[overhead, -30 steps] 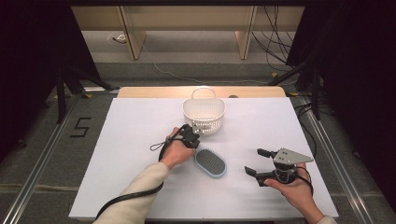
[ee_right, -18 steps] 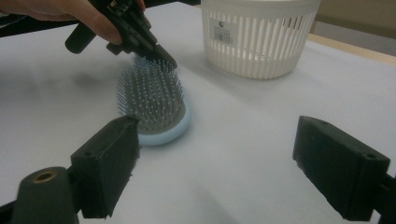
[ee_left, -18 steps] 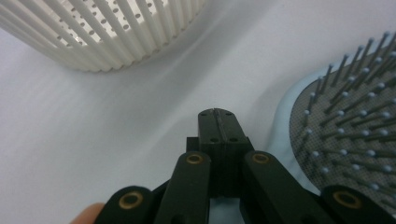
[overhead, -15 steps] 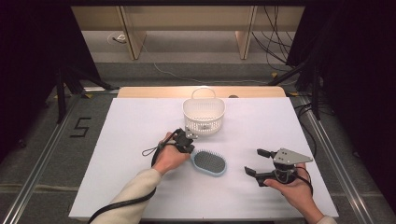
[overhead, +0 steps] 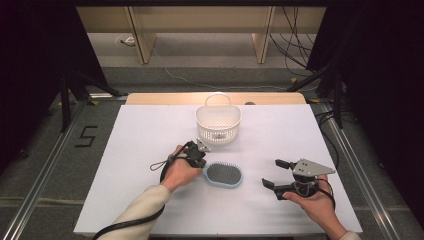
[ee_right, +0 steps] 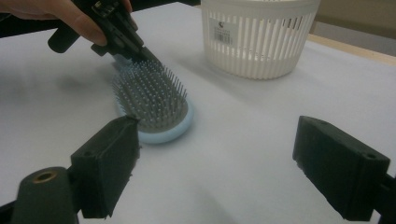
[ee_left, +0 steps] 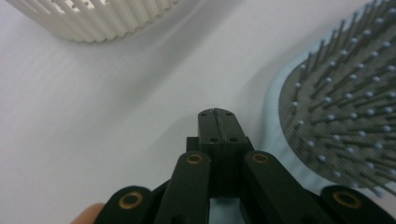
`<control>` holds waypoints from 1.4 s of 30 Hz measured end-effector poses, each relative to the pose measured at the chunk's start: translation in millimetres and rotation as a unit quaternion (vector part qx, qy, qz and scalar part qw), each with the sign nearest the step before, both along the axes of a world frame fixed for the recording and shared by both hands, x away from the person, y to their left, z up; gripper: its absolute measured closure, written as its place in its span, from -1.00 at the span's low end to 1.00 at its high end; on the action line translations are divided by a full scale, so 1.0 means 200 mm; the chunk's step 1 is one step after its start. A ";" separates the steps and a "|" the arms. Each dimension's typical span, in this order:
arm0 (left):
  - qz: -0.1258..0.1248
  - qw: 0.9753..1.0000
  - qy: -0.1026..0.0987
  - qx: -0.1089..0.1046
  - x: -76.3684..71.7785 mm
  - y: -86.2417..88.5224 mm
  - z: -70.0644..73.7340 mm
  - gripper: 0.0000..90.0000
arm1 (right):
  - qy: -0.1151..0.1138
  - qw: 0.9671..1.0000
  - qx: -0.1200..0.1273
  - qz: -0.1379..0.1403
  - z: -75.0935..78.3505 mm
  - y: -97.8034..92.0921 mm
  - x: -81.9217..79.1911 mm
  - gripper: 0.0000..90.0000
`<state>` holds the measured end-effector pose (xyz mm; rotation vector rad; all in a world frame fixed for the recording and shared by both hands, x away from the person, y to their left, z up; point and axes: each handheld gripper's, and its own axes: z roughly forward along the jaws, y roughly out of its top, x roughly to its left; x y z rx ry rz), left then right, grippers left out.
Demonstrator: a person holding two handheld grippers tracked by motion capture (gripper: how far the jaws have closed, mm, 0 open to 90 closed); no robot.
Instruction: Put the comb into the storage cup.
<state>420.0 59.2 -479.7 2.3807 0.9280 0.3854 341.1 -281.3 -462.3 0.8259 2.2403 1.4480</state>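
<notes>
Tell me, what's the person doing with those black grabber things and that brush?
A person sits at a white table with a gripper in each hand. The left gripper has its jaws pressed together and rests low beside the handle end of a blue hairbrush that lies bristles up. It is hard to tell whether it grips the handle. The right gripper waits off to the side with its jaws wide open, holding nothing. A white basket stands just beyond the brush.

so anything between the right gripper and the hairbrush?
Nothing visible. The right gripper is open, with bare white table between it and the hairbrush. The left gripper, jaws shut, sits at the brush's far end, and the basket stands behind.
</notes>
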 end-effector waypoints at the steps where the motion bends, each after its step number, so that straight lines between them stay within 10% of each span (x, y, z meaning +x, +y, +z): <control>1: -0.002 1.000 -0.001 -0.001 -0.01 0.01 0.00 0.99 | 0.001 1.000 -0.001 0.000 0.00 0.00 0.00 -0.65; 42: -0.027 0.999 0.014 -0.012 -0.28 0.06 0.00 0.99 | -0.006 1.000 0.000 0.003 0.00 0.00 0.00 -0.65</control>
